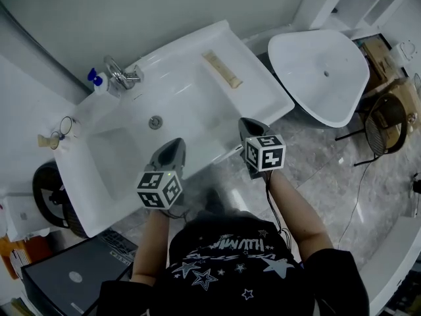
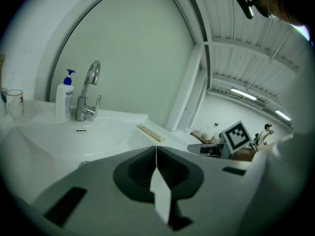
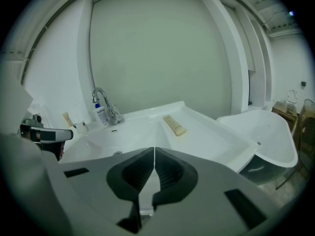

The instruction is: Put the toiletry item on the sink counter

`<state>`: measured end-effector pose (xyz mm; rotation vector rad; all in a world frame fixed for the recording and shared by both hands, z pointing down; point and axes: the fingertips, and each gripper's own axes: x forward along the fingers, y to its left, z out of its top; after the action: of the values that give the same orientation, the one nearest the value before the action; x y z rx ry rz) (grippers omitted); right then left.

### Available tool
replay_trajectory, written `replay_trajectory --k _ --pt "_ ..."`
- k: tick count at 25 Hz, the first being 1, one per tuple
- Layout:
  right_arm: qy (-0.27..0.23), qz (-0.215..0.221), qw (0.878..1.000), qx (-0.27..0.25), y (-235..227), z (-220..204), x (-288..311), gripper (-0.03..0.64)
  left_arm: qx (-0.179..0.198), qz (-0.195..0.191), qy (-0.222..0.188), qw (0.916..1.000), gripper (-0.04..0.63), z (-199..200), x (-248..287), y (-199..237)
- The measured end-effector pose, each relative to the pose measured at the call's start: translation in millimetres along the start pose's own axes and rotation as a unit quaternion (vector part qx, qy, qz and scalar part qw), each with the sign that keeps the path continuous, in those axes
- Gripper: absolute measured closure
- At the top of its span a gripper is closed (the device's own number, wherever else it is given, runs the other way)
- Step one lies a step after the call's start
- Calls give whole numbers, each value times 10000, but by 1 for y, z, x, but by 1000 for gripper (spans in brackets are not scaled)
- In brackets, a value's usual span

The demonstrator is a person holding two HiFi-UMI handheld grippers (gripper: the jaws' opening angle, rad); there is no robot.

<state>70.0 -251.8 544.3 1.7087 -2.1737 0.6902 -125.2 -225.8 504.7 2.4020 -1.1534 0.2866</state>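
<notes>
A beige toiletry tube (image 1: 222,69) (image 3: 174,124) (image 2: 150,132) lies flat on the right wing of the white sink counter (image 1: 256,91), well clear of both grippers. My left gripper (image 1: 172,149) hangs over the basin's front edge with its jaws pressed together and nothing between them (image 2: 156,149). My right gripper (image 1: 248,125) sits at the counter's front right edge, jaws also closed and empty (image 3: 154,151).
A chrome tap (image 1: 122,76) and a blue-topped soap bottle (image 1: 97,80) stand at the back of the basin. A glass and a small tube (image 1: 56,137) sit on the left ledge. A white bathtub (image 1: 322,71) lies to the right, a chair (image 1: 385,124) beyond it.
</notes>
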Motion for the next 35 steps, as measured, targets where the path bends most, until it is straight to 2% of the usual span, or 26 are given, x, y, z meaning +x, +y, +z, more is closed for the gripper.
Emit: replay_trajectory --k 8,17,35 --pt "4 219 9998 37 8 -19 -19 598 13 165 6 9999 575 -14 -18 -22" --pt "-81 444 9990 22 22 -47 -81 598 167 337 -87 9993 575 -36 -66 -72" --pt "-424 426 9981 -161 21 -74 -198 601 337 248 -367 9985 575 -65 -131 -165"
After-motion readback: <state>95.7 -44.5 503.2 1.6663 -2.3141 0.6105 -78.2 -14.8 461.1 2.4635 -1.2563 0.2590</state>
